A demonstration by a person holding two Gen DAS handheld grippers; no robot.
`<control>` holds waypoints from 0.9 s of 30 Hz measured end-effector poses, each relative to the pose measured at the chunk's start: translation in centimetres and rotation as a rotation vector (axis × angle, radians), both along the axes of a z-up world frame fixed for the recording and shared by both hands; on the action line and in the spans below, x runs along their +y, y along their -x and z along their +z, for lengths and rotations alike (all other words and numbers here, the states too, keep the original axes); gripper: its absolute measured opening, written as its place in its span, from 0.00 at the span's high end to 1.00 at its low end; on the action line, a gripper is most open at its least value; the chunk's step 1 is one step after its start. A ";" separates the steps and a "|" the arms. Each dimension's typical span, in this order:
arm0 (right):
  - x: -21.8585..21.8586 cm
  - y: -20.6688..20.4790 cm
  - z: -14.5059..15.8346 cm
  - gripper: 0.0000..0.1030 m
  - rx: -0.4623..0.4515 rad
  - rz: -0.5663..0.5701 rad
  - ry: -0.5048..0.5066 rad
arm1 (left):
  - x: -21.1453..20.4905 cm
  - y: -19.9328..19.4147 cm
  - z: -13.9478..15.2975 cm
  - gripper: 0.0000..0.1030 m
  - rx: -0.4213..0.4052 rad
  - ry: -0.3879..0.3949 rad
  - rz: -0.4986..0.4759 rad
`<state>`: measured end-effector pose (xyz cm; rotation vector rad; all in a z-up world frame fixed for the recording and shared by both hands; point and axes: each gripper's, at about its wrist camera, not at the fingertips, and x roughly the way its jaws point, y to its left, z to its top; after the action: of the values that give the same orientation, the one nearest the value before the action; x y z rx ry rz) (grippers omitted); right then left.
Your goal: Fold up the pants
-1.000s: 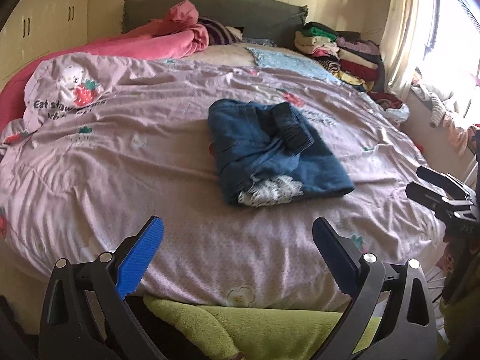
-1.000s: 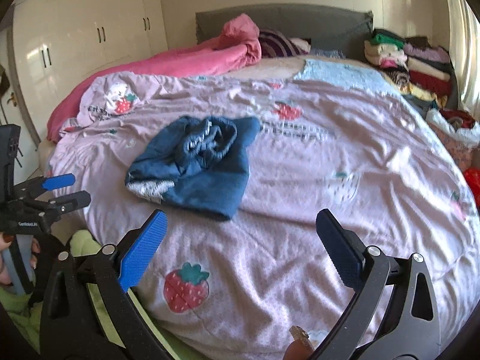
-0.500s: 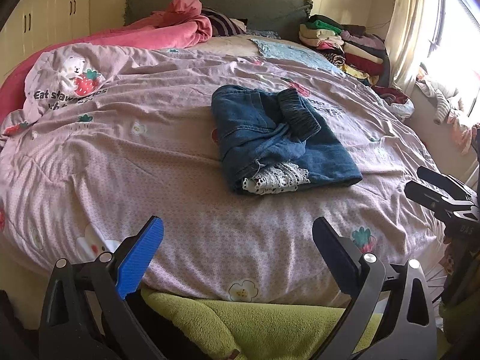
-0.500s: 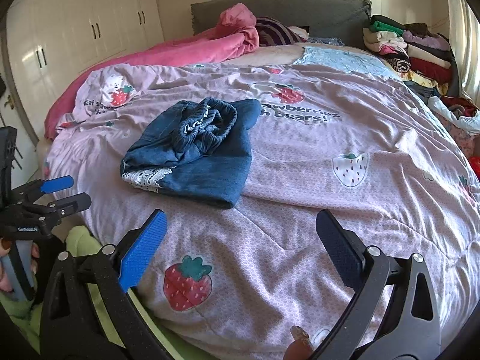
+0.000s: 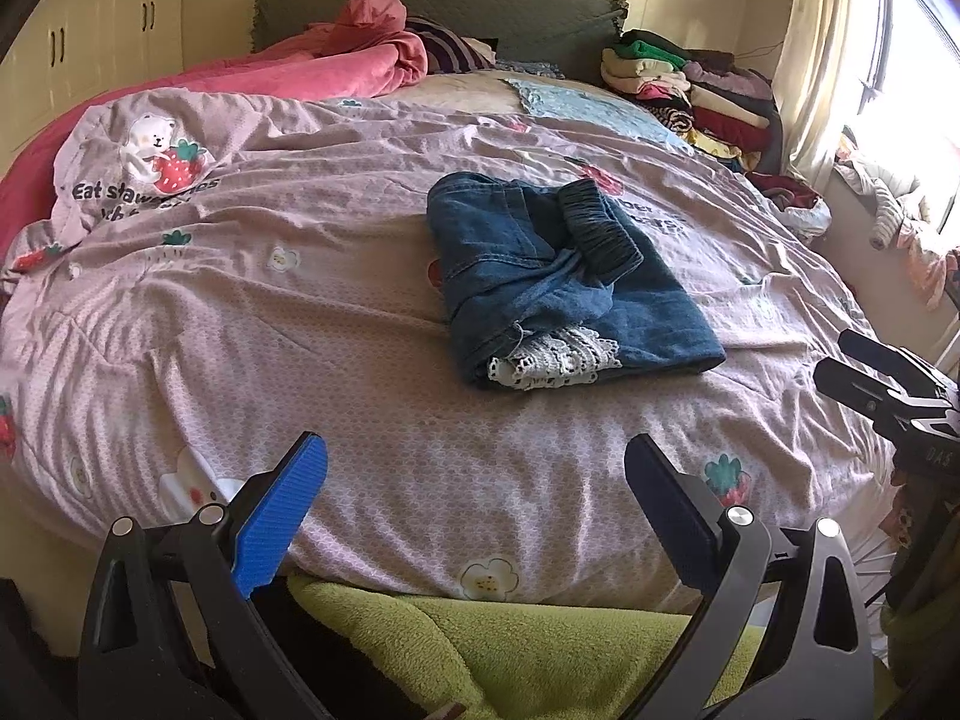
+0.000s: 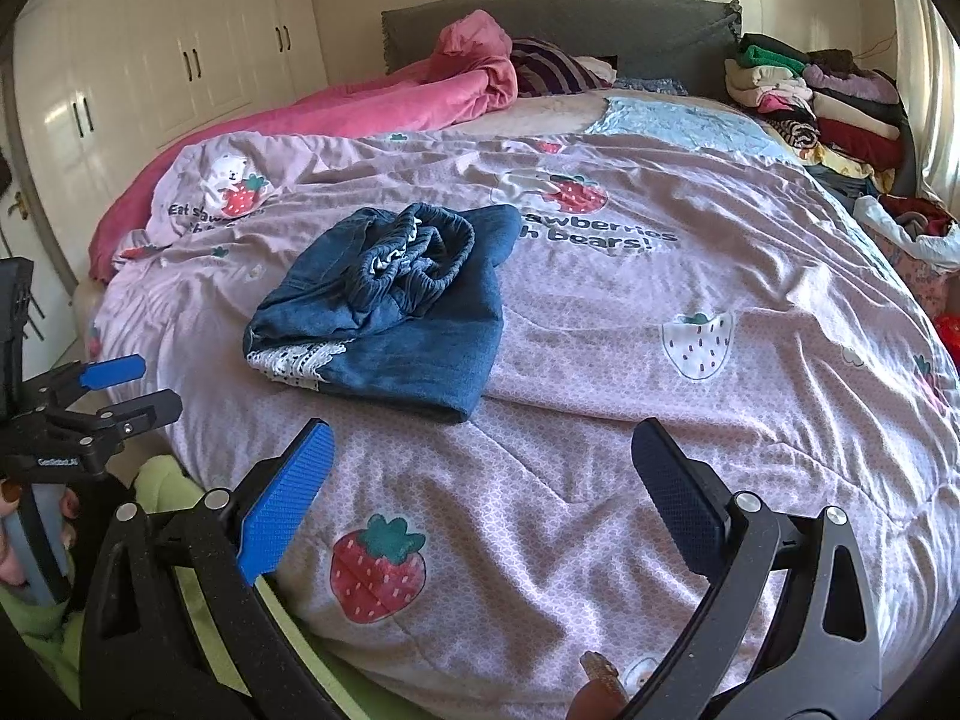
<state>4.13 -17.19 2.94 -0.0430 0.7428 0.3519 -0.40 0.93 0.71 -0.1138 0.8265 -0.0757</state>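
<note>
Lying folded into a compact bundle near the middle of the bed, the pants (image 5: 558,276) are dark blue denim, with the gathered elastic waistband (image 5: 600,234) turned up on top and a strip of white lace trim (image 5: 552,360) showing at the near edge. The bundle's long axis runs from near to far, slightly slanted.

From the left hand-held gripper (image 5: 474,498) the pants lie straight ahead and a touch to the right, well apart from the fingertips. From the right hand-held gripper (image 6: 480,492) they lie ahead and to the left (image 6: 390,312), somewhat nearer its blue left pad (image 6: 282,504). Neither is touching the cloth; the right one looks a little closer. Both stand spread wide and hold nothing.

The fold looks essentially done, so any coming move would likely be only a tidy of the loose waistband.

Under the pants the lilac quilt (image 6: 660,360) carries readable print: "…berries …h bears!" beside the bundle (image 6: 600,234), and "Eat st…" by a bear with a strawberry at the far left (image 5: 144,189). The other tool's body shows small white lettering (image 5: 939,454), too small to be sure of.
</note>
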 end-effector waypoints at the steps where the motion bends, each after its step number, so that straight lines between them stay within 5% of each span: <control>1: 0.0 0.0 0.1 0.09 0.000 -0.001 -0.001 | 0.0 0.0 0.0 0.04 0.000 0.003 -0.001; 27: 0.1 0.0 0.3 0.09 -0.001 -0.004 0.004 | -0.2 0.2 0.4 0.04 -0.004 -0.027 0.009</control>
<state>4.14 -17.08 3.27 -0.0452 0.7427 0.3470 -0.56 0.75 1.08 -0.0918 0.8229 -0.0566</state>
